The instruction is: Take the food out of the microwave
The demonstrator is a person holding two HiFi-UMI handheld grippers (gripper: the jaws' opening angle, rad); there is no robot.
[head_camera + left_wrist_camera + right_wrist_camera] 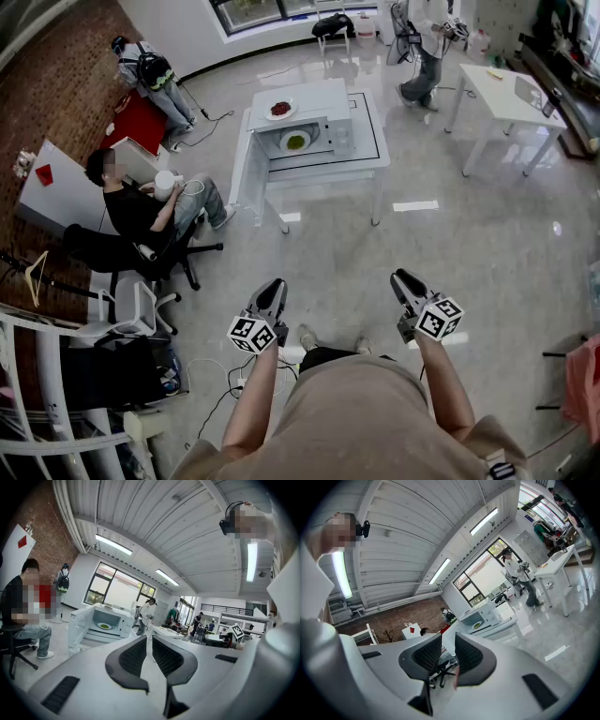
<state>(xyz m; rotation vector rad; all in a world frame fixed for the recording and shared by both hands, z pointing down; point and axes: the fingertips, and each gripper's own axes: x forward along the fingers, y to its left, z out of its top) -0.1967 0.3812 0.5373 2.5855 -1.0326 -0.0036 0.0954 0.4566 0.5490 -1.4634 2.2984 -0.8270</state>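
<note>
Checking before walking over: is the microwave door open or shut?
Open. In the left gripper view the microwave has its door swung out to the side, and the plate of green food shows inside the cavity.

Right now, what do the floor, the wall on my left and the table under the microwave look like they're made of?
Floor: polished stone or glazed tile, glossy; it mirrors the ceiling lights.
Wall: bare red-brown brick, matt; the courses show.
Table: white and smooth with thin legs; probably painted metal or laminate, I can't tell which.
</note>
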